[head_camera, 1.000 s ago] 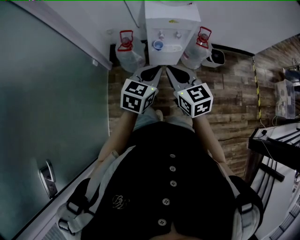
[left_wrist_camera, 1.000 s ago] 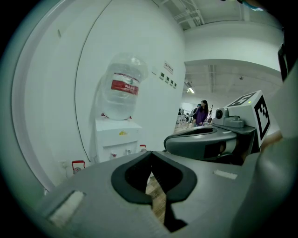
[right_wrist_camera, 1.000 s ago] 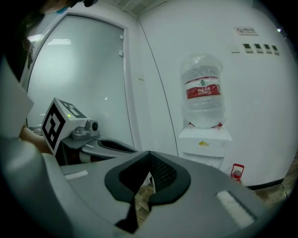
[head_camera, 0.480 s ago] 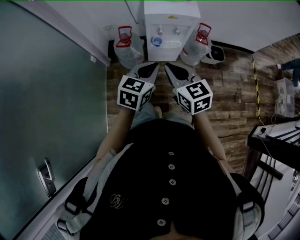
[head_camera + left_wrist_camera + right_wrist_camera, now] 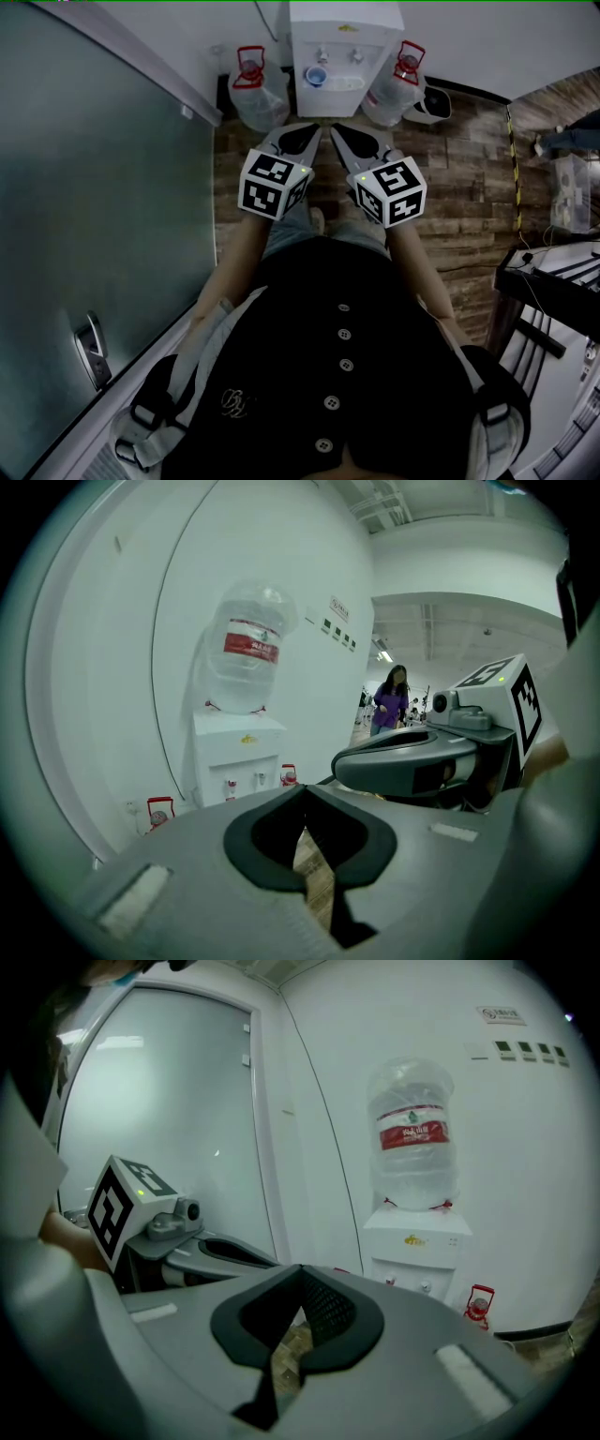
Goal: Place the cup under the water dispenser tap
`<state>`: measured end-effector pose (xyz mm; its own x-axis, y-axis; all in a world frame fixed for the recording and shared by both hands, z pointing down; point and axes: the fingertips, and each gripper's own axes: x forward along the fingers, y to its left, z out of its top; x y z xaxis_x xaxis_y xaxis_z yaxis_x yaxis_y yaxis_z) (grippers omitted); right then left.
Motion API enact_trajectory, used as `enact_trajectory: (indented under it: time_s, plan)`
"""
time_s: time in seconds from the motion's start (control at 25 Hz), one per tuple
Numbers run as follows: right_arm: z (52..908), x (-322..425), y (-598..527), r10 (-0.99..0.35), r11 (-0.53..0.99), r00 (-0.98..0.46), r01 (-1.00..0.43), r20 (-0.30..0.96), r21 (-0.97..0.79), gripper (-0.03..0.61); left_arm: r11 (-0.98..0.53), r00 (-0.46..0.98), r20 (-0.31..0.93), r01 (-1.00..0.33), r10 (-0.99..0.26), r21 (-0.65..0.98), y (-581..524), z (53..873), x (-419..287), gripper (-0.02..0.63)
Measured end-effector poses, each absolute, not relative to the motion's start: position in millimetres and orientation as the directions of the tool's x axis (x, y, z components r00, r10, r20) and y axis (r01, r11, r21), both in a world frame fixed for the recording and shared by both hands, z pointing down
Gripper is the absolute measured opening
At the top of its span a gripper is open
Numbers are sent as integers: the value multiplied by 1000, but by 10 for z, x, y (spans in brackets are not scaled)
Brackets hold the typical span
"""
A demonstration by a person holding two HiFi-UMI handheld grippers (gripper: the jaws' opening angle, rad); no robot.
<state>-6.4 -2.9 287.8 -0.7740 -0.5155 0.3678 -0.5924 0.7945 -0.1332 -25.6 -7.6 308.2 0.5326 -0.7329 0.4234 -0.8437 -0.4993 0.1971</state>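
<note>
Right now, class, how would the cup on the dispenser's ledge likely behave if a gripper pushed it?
The cup looks small beside the water dispenser, so it is probably light. It stands upright on the narrow ledge, so a sideways push might tip it or slide it off. Whether it holds water cannot be told.

Head camera looks steeply down past the person's torso (image 5: 347,375) to the water dispenser (image 5: 343,28). Both gripper cameras face it from nearby; all three share it.

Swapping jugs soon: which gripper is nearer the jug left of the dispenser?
Left. The left gripper is below-right of the jug in head view; the right gripper, farther right.
</note>
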Motion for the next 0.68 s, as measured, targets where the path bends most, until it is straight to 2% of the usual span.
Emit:
enact_trajectory:
  time_s: [0.68]
  plan:
    - [2952,-17,9,-518,788,-766,-600,381,-137,0,-487,529,422,-847,-736,213,-36,3134,-231,0]
